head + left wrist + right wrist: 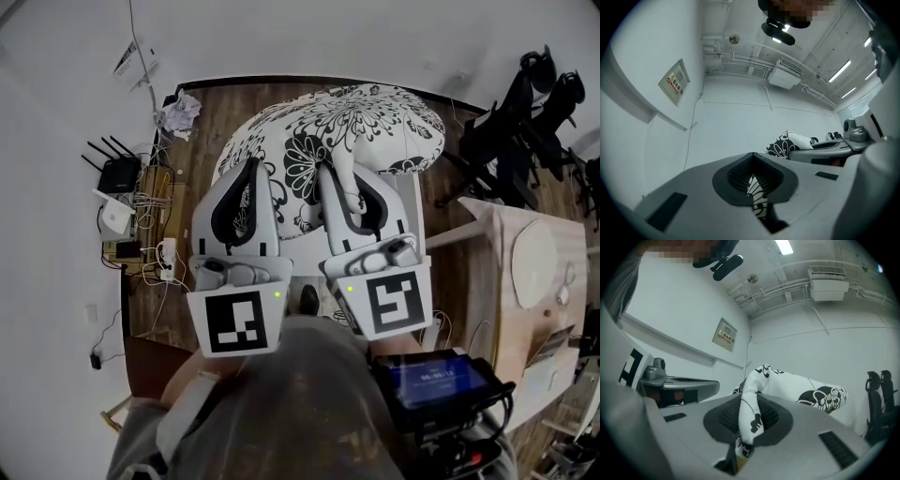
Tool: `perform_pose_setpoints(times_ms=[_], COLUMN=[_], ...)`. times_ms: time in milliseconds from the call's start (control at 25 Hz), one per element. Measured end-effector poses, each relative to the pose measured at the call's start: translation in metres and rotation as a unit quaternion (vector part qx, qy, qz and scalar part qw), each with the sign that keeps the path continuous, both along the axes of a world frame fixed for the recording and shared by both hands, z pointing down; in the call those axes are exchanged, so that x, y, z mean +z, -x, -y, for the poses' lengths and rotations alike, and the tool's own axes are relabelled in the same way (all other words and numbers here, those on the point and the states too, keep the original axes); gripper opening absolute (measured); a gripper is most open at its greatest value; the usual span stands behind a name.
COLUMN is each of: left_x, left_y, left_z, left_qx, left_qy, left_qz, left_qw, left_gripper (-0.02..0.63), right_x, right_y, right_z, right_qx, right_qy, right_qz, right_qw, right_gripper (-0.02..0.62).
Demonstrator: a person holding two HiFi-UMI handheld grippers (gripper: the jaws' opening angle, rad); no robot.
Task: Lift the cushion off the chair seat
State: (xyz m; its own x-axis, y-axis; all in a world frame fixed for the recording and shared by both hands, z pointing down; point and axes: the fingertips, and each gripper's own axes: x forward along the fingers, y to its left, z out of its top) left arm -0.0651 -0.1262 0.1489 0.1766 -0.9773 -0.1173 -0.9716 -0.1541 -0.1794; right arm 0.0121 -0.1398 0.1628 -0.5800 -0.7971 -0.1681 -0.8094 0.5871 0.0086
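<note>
A white cushion (337, 141) with black flower print hangs in the air in front of me, above the wooden floor. My left gripper (249, 173) is shut on the cushion's near left edge; a strip of the printed cloth (757, 199) shows between its dark pads. My right gripper (336, 178) is shut on a pinched fold of the cushion's near edge (749, 420), and the rest of the cushion (811, 392) bulges beyond it. Both grippers point slightly upward, side by side. A pale chair (412, 220) shows partly under the cushion's right side.
A router (119, 173), a white box and tangled cables (150, 248) lie by the left wall, with crumpled paper (178, 117) behind. Black office chairs (525, 131) stand at the right. A light wooden table (525, 281) with a white round object sits at the right.
</note>
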Motion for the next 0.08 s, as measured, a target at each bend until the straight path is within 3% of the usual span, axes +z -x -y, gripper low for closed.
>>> perform_pose_setpoints(times_ms=[80], left_x=[-0.0005], left_y=[-0.0007], left_z=[0.0001], left_qx=[0.0], left_qy=[0.0], left_qz=[0.001], left_qw=[1.0], left_gripper=[0.006], right_x=[0.0002], right_y=[-0.0002], right_z=[0.0001], right_qx=[-0.001], right_qy=[0.0], right_qz=[0.0], right_qw=[1.0], right_gripper=[0.034])
